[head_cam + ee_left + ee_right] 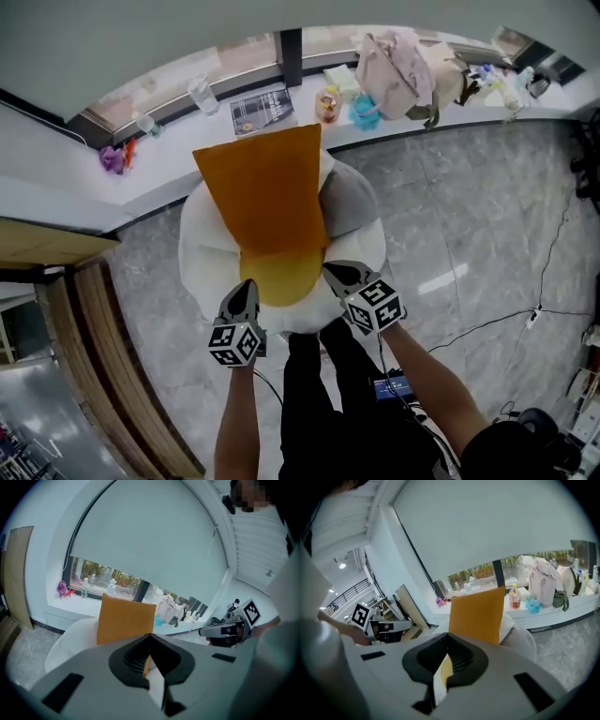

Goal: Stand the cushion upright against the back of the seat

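Cushion [267, 197], orange and flat, is held over the white round seat [202, 258]. Its near edge is pinched at both corners and its far edge reaches toward the windowsill [56, 155]; whether it touches the seat cannot be told. At the left corner the left gripper [246, 289] is clamped on the fabric, and at the right corner the right gripper [330, 272] grips it the same way, with a fold of yellow cloth squeezed between each pair of jaws. Along the far sill, from left to right, stand a purple item [112, 157], a clear glass [145, 124], a clear bottle [202, 94] whose contents cannot be made out, a magazine [262, 111], a small bottle [328, 105] holding something orange, a teal item [366, 112], and a pink bag [394, 70] whose inside is hidden.
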Motion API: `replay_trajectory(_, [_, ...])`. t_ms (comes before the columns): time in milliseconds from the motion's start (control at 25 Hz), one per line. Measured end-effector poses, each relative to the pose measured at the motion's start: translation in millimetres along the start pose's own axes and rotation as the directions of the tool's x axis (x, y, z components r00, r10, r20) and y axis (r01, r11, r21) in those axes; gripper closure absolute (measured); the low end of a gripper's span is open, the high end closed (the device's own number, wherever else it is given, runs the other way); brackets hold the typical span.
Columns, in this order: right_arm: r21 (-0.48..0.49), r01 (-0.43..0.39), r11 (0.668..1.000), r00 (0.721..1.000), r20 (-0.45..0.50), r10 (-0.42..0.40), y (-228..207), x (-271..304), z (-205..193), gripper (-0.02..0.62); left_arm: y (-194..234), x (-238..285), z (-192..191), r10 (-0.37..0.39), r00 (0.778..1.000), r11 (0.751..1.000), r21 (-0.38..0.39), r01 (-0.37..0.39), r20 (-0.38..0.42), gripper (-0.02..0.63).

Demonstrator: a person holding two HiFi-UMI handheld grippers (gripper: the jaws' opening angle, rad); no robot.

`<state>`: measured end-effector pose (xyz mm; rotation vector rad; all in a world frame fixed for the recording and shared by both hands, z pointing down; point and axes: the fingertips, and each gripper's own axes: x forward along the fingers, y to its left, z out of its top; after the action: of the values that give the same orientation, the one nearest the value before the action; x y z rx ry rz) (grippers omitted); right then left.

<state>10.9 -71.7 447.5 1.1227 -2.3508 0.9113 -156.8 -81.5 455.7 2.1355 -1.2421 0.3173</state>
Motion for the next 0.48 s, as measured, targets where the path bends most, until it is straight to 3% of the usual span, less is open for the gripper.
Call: replay_trajectory(480, [-0.090, -0.092, 0.992, 0.976, 0.191, 0.108, 65.4, -97.5, 86.9, 0.578, -104.8, -68.9, 67.3, -0.170, 0.982, 0.982, 0.095, 0.162, 0.083, 0.594])
